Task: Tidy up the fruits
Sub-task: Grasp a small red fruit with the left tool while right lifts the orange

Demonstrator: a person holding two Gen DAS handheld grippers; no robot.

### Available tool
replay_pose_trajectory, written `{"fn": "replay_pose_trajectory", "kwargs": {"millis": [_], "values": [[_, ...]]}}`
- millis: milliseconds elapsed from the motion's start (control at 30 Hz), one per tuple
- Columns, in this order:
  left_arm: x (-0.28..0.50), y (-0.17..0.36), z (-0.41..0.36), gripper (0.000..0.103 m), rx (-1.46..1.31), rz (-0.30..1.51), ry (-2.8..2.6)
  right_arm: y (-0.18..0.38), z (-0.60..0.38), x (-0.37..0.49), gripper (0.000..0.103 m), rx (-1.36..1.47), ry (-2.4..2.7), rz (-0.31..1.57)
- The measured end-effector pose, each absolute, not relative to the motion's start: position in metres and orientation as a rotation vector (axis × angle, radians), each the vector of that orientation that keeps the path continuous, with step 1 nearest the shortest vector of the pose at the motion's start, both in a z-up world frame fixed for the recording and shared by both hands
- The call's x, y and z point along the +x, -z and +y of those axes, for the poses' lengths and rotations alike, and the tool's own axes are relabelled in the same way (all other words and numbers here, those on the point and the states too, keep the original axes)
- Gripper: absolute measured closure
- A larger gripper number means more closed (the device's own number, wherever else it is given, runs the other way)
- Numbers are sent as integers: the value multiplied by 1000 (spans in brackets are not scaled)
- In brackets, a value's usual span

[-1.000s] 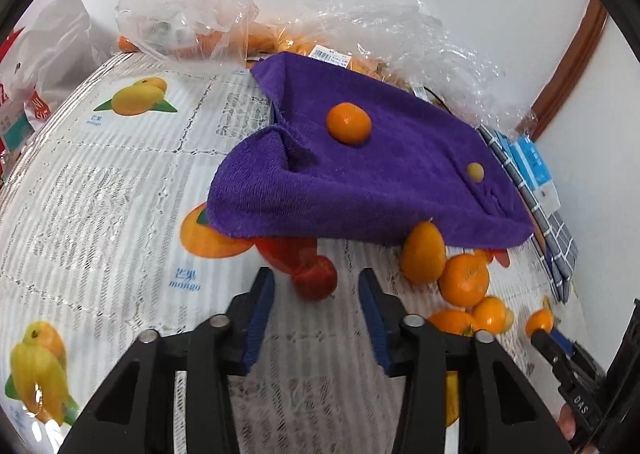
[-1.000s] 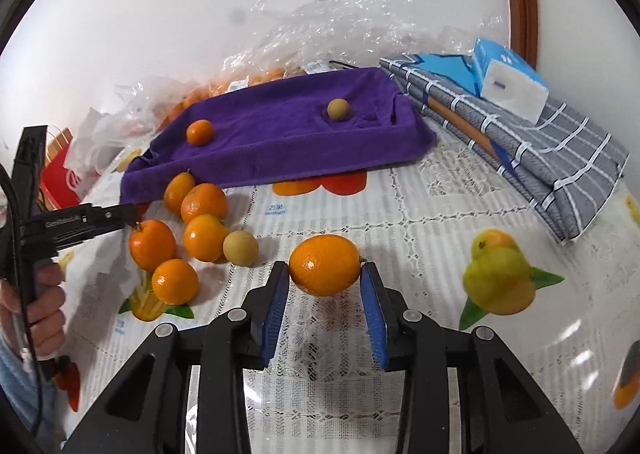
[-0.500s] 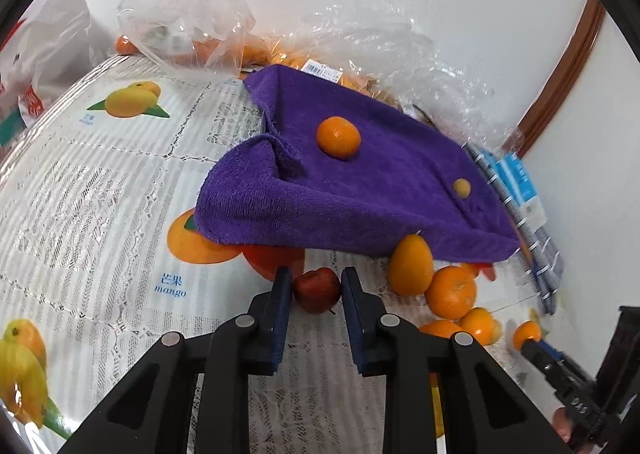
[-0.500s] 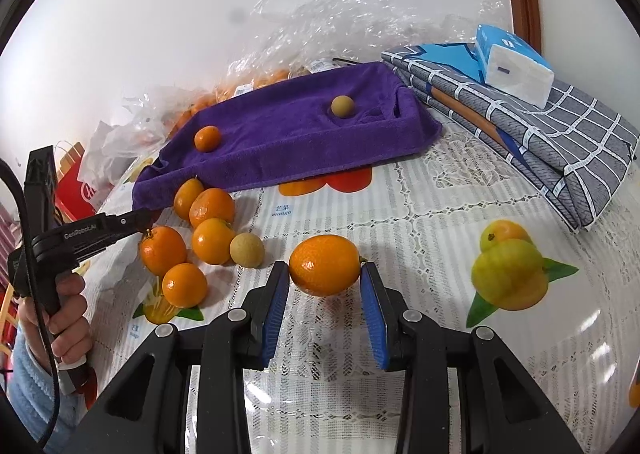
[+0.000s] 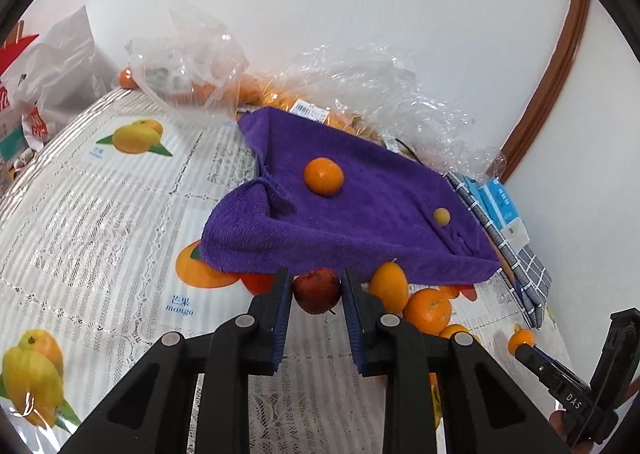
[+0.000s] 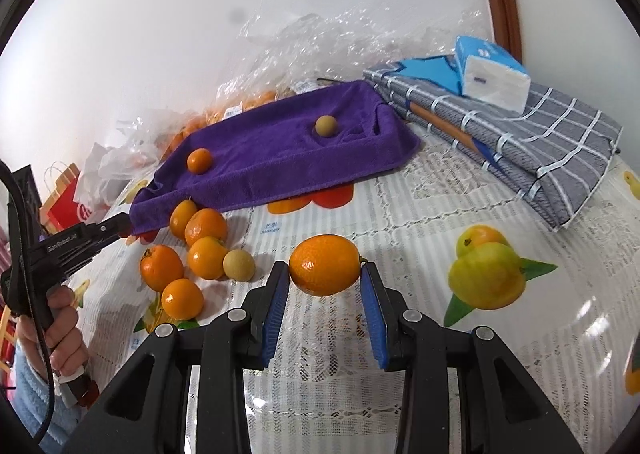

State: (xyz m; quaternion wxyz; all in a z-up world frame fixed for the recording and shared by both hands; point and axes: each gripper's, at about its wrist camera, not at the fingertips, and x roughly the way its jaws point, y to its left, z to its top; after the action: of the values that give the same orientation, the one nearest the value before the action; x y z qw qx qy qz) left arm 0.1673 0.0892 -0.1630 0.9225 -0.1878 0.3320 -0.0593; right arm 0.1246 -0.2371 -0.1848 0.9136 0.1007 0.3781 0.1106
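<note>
- My left gripper is clamped on a small red apple; both blue pads press its sides, just in front of the near edge of the purple towel.
- My right gripper is clamped on 1 large orange, gripped end to end above the tablecloth.
- 2 fruits already lie on the towel: 1 small orange and 1 small tan fruit, well apart.
- A loose cluster of oranges and 1 tan fruit sits on the tablecloth near the towel's corner.
- Handling, apple: judged light, firm, with smooth and somewhat slippery skin. Hold across the widest part; a grip nearer the top or bottom would likely squeeze it out.
- Handling, orange: judged heavier, with a slightly yielding rind that grips well. Moderate force is enough; excess would bruise it.
- Both fruits are round and will probably roll when set down; the towel's soft pile should check that.
</note>
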Motion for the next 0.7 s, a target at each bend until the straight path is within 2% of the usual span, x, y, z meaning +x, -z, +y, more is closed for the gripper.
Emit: {"fn": "replay_pose_trajectory", "kwargs": {"millis": [167,333,533,700], "values": [[159,148,91,79,-411,635,188,175,-240,125,66,274,-284,758],[160,121,94,79,-407,623,214,143,-236,141,66,248,-284,696],[187,84,99,79,-354,589,163,100,-227,177,66,186,-289,591],[224,77,101,79,-358,568,132,76,-215,220,66,137,-298,517]]}}
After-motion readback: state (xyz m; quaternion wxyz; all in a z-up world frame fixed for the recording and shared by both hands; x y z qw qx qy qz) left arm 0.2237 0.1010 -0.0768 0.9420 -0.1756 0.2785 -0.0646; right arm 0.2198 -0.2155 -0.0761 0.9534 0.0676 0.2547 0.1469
